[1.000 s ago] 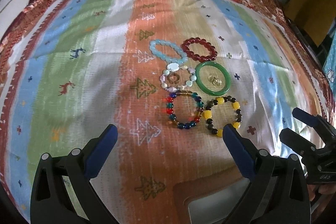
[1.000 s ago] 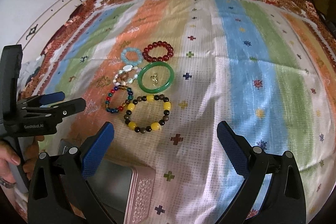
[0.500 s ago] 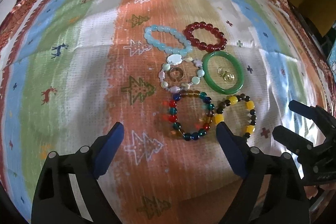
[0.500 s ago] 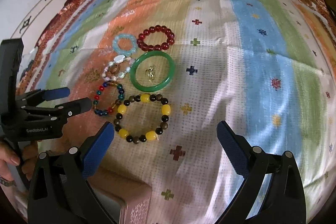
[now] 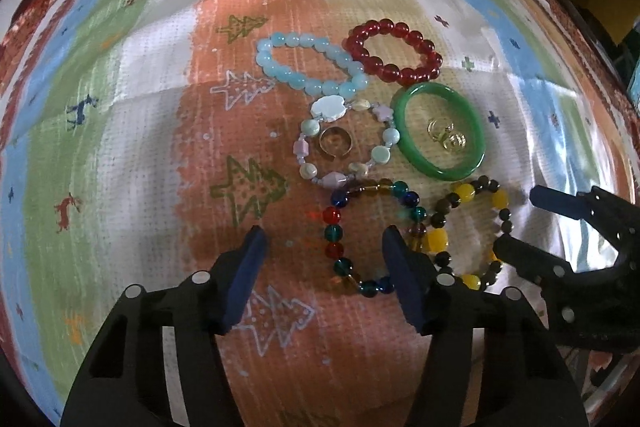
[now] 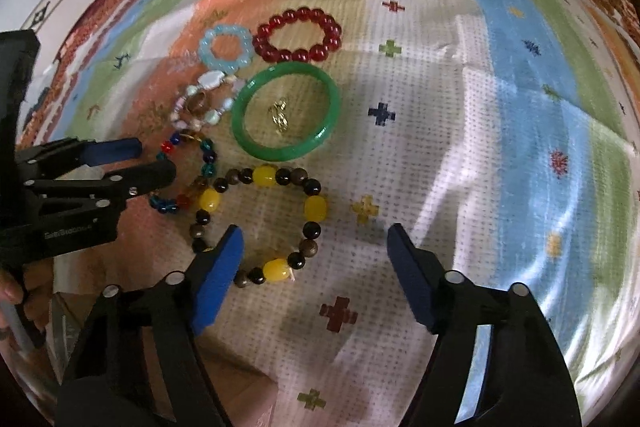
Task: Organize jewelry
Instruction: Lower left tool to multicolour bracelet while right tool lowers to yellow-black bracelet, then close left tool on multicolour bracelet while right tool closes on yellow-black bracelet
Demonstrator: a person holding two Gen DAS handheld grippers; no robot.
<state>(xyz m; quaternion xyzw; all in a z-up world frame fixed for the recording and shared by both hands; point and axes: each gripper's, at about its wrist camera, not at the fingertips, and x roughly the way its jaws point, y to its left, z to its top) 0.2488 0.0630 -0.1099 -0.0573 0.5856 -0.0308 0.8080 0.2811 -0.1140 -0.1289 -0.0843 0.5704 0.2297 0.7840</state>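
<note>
Your left gripper (image 5: 324,273) hides the near-right arc of the multicolour glass-bead bracelet (image 5: 340,223); its jaws stand wide apart, holding nothing. Your right gripper (image 6: 316,275) covers part of the yellow-and-brown bead bracelet (image 6: 316,207); jaws wide apart, empty. Landmark: the smooth green bangle (image 6: 332,95) on the woven striped cloth (image 6: 500,107). Inside it lie small gold pieces (image 6: 280,117), too small to identify. Beyond it sits the glossy red bead bracelet (image 6: 300,15).

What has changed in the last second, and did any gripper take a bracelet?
Both grippers moved forward and down toward the jewelry: the left gripper toward the multicolored bracelet, the right gripper toward the yellow-and-brown bracelet. Both are open, holding nothing. No jewelry moved.
</note>
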